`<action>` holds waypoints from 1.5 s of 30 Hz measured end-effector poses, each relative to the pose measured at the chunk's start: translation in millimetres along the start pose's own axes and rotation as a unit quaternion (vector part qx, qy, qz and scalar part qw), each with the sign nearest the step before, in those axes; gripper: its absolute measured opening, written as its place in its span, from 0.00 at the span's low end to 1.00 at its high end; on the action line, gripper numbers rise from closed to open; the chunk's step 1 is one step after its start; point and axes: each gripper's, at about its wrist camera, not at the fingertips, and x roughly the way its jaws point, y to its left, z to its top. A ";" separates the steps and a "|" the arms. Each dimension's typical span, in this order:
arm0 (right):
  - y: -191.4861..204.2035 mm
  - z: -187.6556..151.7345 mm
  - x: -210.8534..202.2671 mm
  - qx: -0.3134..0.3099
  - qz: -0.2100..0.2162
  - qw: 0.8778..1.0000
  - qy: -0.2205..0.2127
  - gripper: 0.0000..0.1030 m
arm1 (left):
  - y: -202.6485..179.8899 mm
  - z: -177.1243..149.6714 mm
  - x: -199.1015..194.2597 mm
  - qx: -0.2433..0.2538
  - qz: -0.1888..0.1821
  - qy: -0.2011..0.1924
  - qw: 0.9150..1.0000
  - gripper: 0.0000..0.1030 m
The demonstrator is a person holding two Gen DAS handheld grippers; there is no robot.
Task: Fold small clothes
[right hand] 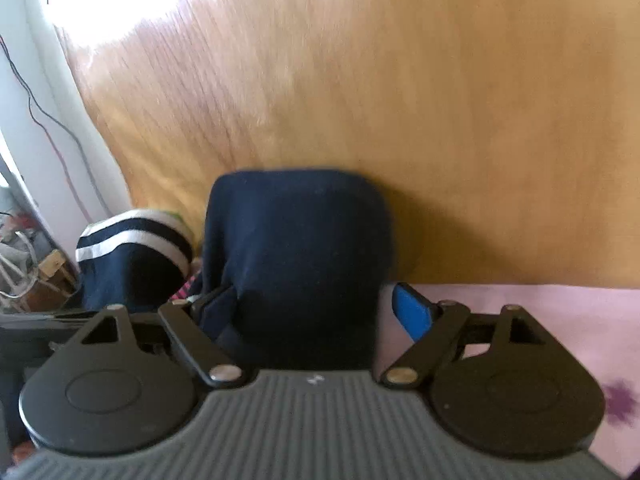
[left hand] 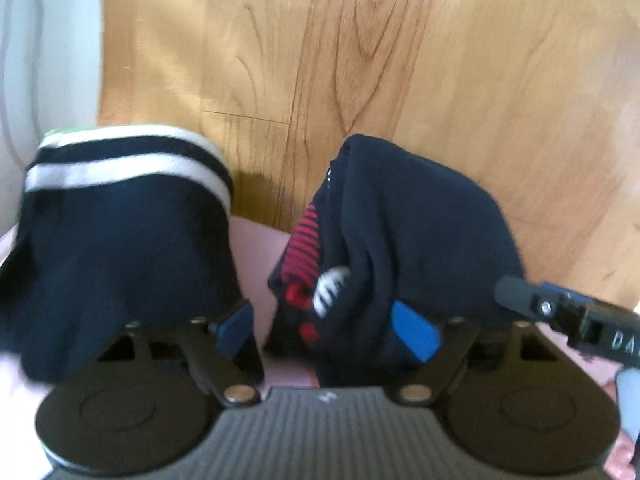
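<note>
In the left wrist view a navy sock with two white stripes (left hand: 120,216) drapes over my left gripper's left finger. A navy sock with red and white marks (left hand: 400,232) drapes over its right blue finger (left hand: 416,332). My left gripper (left hand: 328,328) is open, its jaws spread wide. The right gripper's finger (left hand: 532,300) touches the right sock from the right. In the right wrist view my right gripper (right hand: 308,312) is open, navy sock cloth (right hand: 296,248) lies between its jaws and over the left one. The striped sock (right hand: 132,248) hangs to its left.
A pink cloth (right hand: 540,312) covers the surface under both grippers, its edge just ahead. Beyond lies a wooden floor (left hand: 360,60). A white wall (right hand: 48,120) with a thin cable (right hand: 40,112) stands on the left, with cluttered items (right hand: 24,264) at its base.
</note>
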 end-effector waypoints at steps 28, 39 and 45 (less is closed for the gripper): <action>12.2 -139.6 -153.7 0.062 -0.093 0.993 -0.029 0.85 | -66.6 -146.7 -107.2 0.076 0.133 -0.040 0.987 0.97; 10.3 -144.3 -158.8 0.068 -0.081 0.994 -0.025 0.86 | -67.3 -147.7 -107.3 0.078 0.139 -0.044 0.986 1.00; 10.2 -144.3 -158.6 0.069 -0.080 0.994 -0.024 0.86 | -70.1 -149.5 -109.6 0.087 0.147 -0.054 0.984 1.00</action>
